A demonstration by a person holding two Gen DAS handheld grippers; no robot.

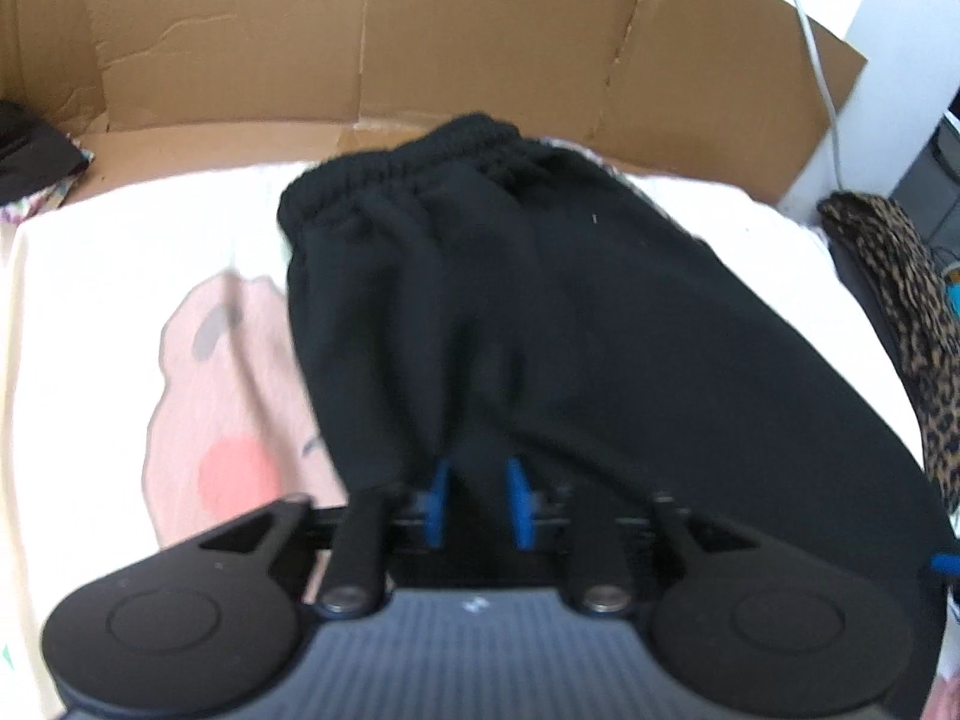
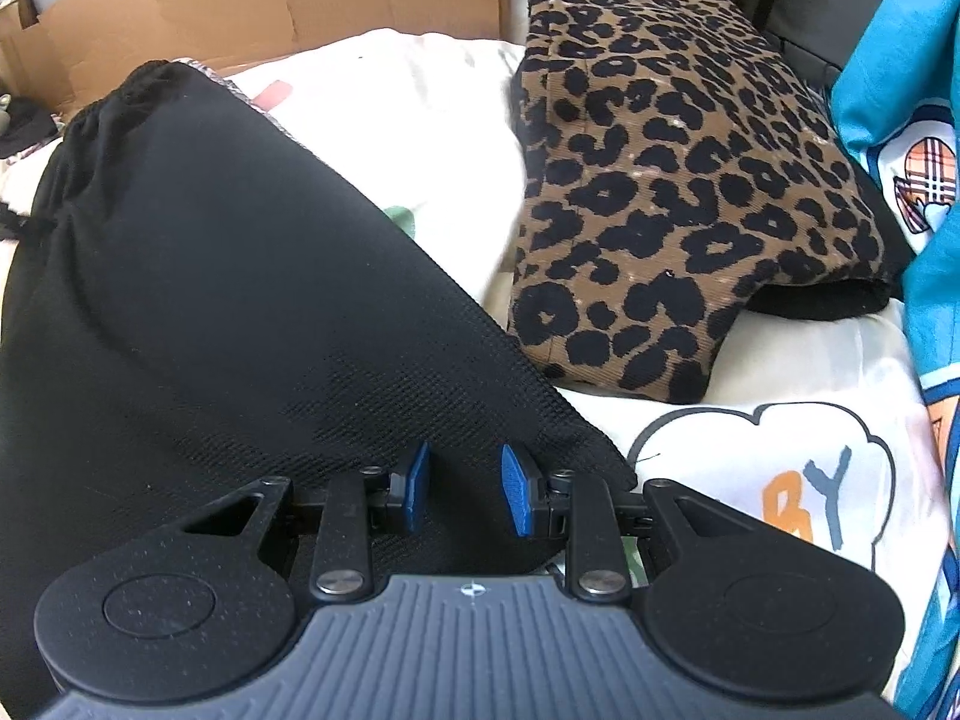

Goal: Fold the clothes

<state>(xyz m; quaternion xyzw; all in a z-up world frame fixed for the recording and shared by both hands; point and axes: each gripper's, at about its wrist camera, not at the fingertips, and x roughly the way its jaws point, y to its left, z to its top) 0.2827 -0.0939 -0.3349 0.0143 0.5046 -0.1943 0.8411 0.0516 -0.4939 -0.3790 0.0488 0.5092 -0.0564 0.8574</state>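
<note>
Black pants with a gathered elastic waistband lie on a white printed bedsheet, waistband at the far end. In the left wrist view, folds of the near edge converge into my left gripper, whose blue pads stand close together, pinching the cloth. In the right wrist view the pants stretch taut from the waistband down to my right gripper. It is shut on the near right edge, with black cloth between the blue pads. The pants' corner pokes out past the right finger.
A folded leopard-print garment lies to the right of the pants on the sheet. Blue printed fabric is at the far right. Flattened cardboard stands behind the bed, with dark clothes at the far left.
</note>
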